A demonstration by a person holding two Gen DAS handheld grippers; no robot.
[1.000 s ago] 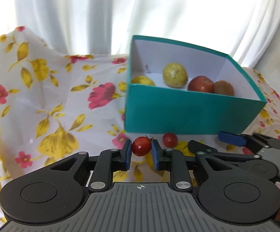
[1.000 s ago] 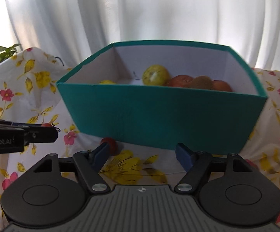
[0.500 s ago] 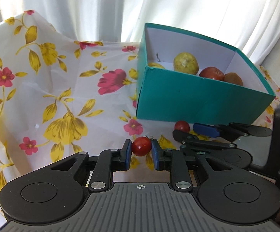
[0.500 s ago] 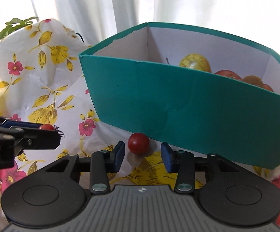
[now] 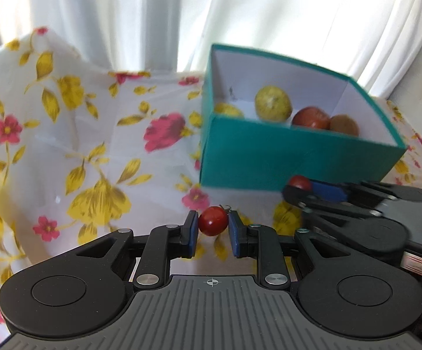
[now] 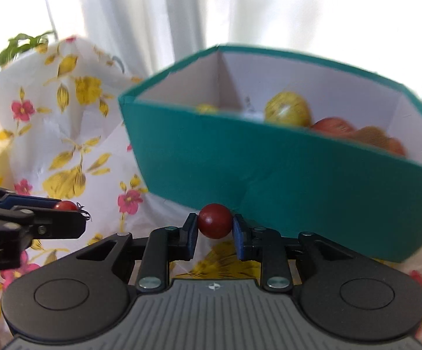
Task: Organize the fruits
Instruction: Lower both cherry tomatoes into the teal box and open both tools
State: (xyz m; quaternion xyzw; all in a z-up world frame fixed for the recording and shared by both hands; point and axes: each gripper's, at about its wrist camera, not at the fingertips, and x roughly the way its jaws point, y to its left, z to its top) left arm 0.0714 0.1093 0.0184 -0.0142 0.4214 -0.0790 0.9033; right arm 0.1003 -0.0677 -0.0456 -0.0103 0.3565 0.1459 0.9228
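Note:
My left gripper (image 5: 212,224) is shut on a red cherry tomato (image 5: 213,221) with a small stem, held above the cloth left of the box. My right gripper (image 6: 214,225) is shut on a second, darker red cherry tomato (image 6: 214,220), close to the front wall of the teal box (image 6: 284,172). The box (image 5: 284,157) holds a yellow-green fruit (image 5: 273,106), a red fruit (image 5: 310,118), a brown fruit (image 5: 343,124) and a yellow fruit (image 5: 228,110). The right gripper also shows in the left wrist view (image 5: 298,185), and the left gripper shows in the right wrist view (image 6: 65,208).
A white cloth with yellow and pink flowers (image 5: 94,151) covers the table and rises at the back left. White curtains (image 5: 152,14) hang behind. A green plant (image 6: 21,43) stands at the far left.
My right gripper has closed on the darker tomato in front of the box and lifted it a little. My left gripper still holds its tomato; the view shifted slightly.

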